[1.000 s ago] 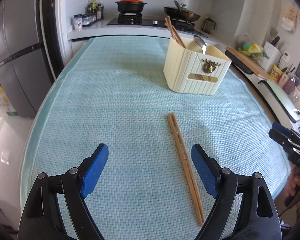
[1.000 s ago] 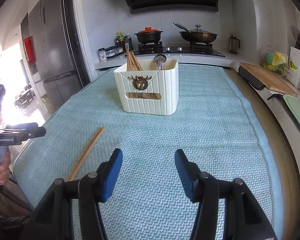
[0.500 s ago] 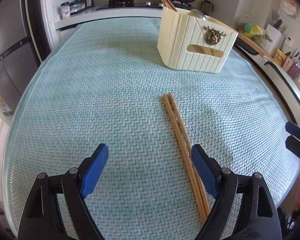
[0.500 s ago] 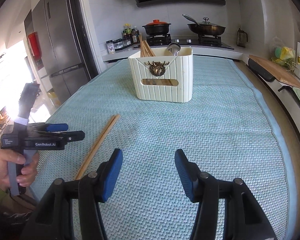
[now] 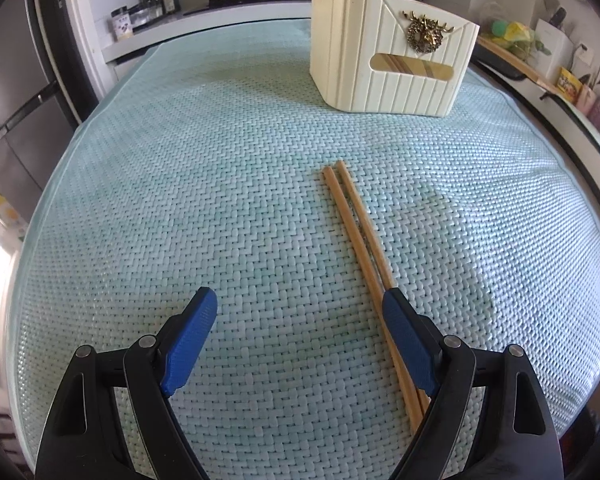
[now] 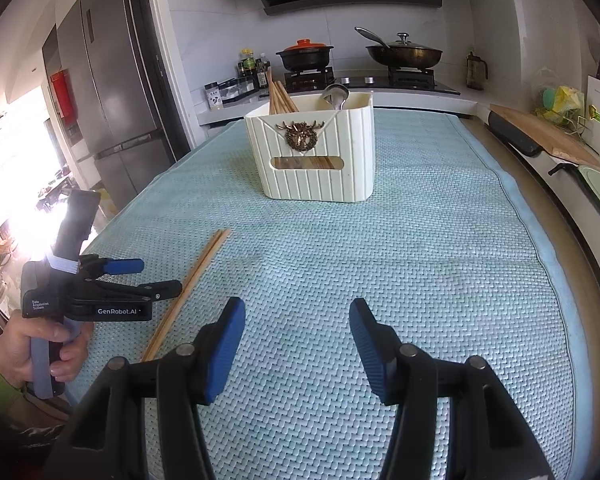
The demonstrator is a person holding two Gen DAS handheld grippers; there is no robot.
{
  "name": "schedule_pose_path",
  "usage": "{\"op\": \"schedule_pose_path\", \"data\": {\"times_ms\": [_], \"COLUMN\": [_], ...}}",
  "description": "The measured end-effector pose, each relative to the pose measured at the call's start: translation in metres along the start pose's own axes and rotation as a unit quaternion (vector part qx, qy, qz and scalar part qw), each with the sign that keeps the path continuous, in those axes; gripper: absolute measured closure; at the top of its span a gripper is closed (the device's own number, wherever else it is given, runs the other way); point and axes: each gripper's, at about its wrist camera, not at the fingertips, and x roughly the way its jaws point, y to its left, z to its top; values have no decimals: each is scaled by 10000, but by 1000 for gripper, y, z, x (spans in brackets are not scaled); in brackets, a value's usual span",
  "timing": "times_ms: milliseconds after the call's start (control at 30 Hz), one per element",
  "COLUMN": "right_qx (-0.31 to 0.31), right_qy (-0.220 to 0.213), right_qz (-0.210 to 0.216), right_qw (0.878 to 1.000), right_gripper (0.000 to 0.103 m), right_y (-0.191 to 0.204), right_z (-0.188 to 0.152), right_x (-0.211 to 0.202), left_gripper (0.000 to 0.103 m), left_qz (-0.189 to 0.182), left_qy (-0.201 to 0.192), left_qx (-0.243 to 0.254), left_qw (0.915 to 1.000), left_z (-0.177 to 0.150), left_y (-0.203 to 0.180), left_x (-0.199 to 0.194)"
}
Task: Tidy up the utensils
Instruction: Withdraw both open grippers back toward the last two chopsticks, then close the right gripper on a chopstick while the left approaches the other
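Observation:
Two wooden chopsticks (image 5: 356, 224) lie side by side on the pale green woven mat (image 5: 220, 184); the right wrist view shows them too (image 6: 196, 276). My left gripper (image 5: 300, 300) hangs low over the mat, open, its right finger (image 5: 408, 336) over the near part of the chopsticks, nothing between the pads. The cream utensil holder (image 5: 392, 64) with a brass stag emblem stands beyond; it holds more chopsticks and a spoon (image 6: 336, 94). My right gripper (image 6: 296, 320) is open over bare mat. A hand (image 6: 32, 344) holds the left gripper (image 6: 158, 276) at the left.
A stove with a black pot (image 6: 306, 54) and a pan (image 6: 404, 54) lies behind the table. A fridge (image 6: 108, 92) stands at the left, and a cutting board (image 6: 544, 136) and counter items at the right. The mat's right edge (image 6: 540, 240) runs near the counter.
The left gripper has come down and forward toward the chopsticks, so they and the holder look larger and closer. In the right wrist view the left gripper has moved in from the left edge.

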Motion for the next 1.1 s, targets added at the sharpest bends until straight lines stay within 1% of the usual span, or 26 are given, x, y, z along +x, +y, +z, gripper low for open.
{"op": "schedule_pose_path", "data": {"times_ms": [200, 300, 433, 567, 667, 833, 1000, 1067, 1100], "right_qx": [21, -13, -110, -236, -375, -689, -1205, -1487, -1573], "right_qy": [10, 11, 31, 199, 427, 612, 807, 950, 1050], "right_qz": [-17, -20, -40, 70, 297, 723, 959, 933, 924], "right_qw": [10000, 10000, 9999, 9995, 9979, 9931, 9848, 9799, 9776], "right_gripper": [48, 48, 48, 48, 48, 48, 48, 54, 67], "right_y": [-1, 0, 4, 14, 29, 68, 111, 124, 127], "right_z": [-1, -1, 0, 4, 8, 16, 11, 4, -1], "right_x": [0, 0, 1, 13, 33, 65, 92, 101, 105], "left_gripper": [17, 17, 17, 17, 17, 17, 17, 17, 17], "left_qz": [-17, 75, 130, 218, 292, 295, 273, 238, 223], "left_qy": [34, 88, 103, 157, 172, 203, 197, 173, 167], "left_qx": [68, 123, -45, -160, -198, -393, -558, -603, -617], "left_qw": [10000, 9999, 9999, 9995, 9992, 9986, 9979, 9977, 9977], "left_z": [1, -2, -5, -9, -15, -30, -38, -39, -40], "left_y": [-7, -8, 3, 19, 32, 56, 69, 72, 72], "left_x": [3, 6, 3, -1, -7, -17, -20, -20, -20]}}
